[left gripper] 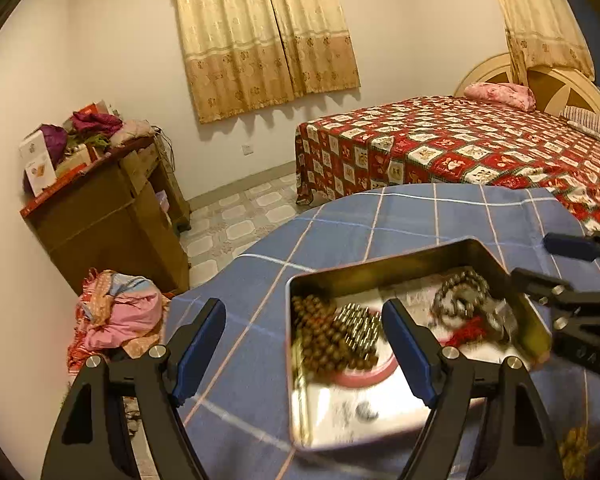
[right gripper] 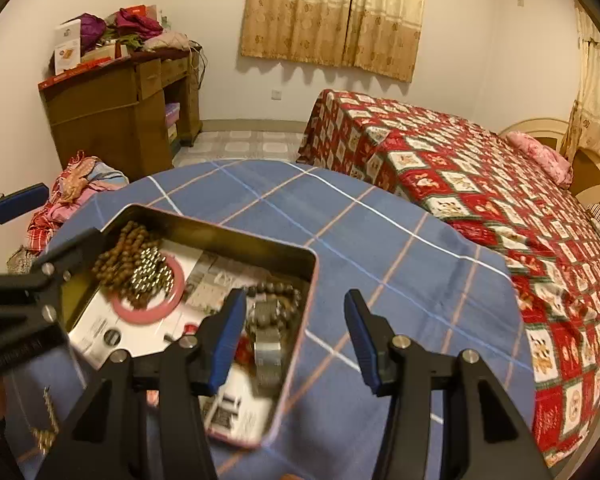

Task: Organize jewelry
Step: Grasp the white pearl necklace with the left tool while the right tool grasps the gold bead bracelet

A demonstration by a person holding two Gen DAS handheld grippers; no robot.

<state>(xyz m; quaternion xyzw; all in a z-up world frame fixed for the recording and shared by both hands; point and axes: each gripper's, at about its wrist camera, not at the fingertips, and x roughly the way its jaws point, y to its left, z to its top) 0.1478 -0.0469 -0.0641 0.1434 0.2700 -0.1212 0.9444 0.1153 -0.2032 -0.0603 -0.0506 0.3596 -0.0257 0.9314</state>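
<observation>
A shallow metal tin lies on a blue plaid cloth. It holds brown bead strings, a metallic bead bracelet on a pink ring, and a grey bead chain with red cord. My left gripper is open, straddling the tin's left edge. My right gripper is open, straddling the tin's right edge; it also shows in the left wrist view. A gold chain lies on the cloth near the tin.
The cloth-covered table ends in a curved far edge. A bed with a red patterned cover stands beyond. A wooden desk piled with clothes stands at the left wall. Clothes lie on the floor.
</observation>
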